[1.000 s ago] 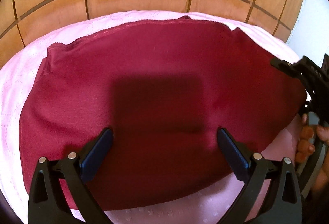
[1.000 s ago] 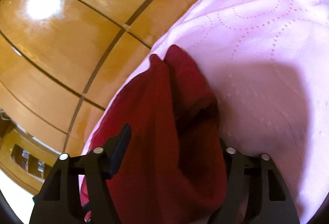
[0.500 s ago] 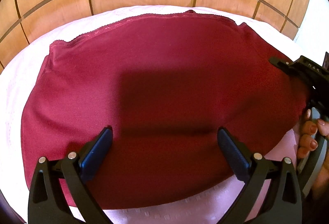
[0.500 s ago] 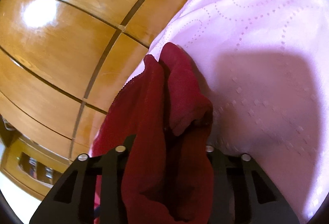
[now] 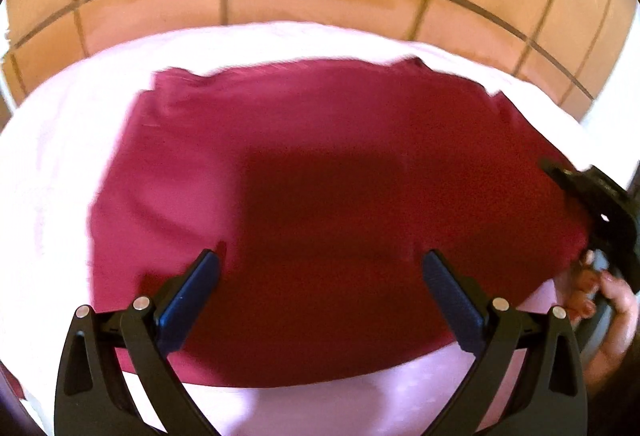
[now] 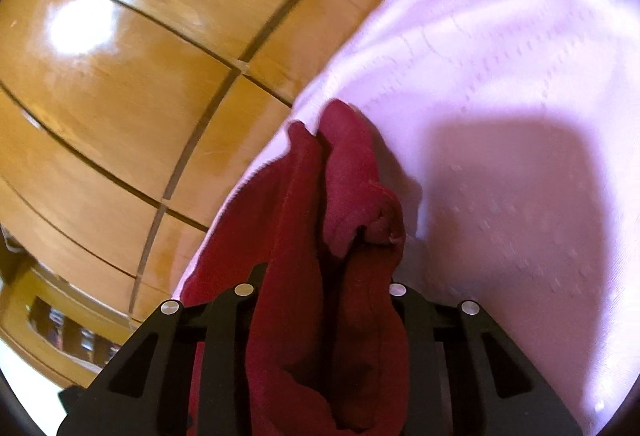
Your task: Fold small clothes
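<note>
Pink patterned bedspread [image 5: 60,139] covers the bed, dotted swirl texture. Beyond its edge, glossy wooden panel floor [image 6: 132,83] with dark seams. Wooden furniture [image 6: 60,332] at lower left, blurry.

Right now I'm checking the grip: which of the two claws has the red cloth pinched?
The right claw: red cloth bunches between its closed fingers. The left claw hangs open above the cloth, gripping nothing.

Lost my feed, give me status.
Right gripper has just closed on maroon garment's bunched edge. Left gripper open above it. Nothing in the way.
</note>
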Available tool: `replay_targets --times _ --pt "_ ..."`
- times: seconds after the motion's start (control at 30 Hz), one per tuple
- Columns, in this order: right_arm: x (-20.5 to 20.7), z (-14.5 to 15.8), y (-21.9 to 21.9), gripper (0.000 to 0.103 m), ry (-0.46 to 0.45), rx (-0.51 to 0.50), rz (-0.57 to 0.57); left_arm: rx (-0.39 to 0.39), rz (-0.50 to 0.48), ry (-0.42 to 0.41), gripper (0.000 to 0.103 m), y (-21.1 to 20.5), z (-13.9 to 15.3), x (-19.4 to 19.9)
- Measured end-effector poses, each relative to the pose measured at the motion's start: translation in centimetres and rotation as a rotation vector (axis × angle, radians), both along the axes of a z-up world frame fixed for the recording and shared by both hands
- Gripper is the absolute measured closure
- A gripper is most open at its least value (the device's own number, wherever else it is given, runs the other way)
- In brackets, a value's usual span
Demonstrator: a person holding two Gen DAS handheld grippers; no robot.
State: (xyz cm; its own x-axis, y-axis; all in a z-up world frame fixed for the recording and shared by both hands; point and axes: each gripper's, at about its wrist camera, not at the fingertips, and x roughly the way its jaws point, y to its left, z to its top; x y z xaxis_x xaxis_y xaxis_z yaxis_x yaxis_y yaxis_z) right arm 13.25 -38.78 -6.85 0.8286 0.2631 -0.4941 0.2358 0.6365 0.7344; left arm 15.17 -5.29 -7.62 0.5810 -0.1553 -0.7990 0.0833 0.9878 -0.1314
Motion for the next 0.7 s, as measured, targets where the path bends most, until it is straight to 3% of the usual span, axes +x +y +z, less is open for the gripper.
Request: replay_targets --times 0.1,0.3,0.53,0.7 --pt "0.0 0.2 -0.4 0.075 -0.031 0.037 0.004 0.011 0.061 -0.031 0.002 2.3 0.3 -0.1" --pt "0.0 -2.7 -2.2 0.079 0.01 0.233 -0.049 0.038 0.205 -0.02 0.002 7.3 -0.4 -0.1" --pt "0.0 -0.3 -1.2 0.084 0.023 0.169 -0.057 -0.024 0.362 -0.009 0.002 12.3 -1.4 -0.9" --pt "0.6 2.4 0.5 0.084 0.003 0.106 -0.044 -0.031 0.384 0.015 0.002 13.5 -2.6 -1.2"
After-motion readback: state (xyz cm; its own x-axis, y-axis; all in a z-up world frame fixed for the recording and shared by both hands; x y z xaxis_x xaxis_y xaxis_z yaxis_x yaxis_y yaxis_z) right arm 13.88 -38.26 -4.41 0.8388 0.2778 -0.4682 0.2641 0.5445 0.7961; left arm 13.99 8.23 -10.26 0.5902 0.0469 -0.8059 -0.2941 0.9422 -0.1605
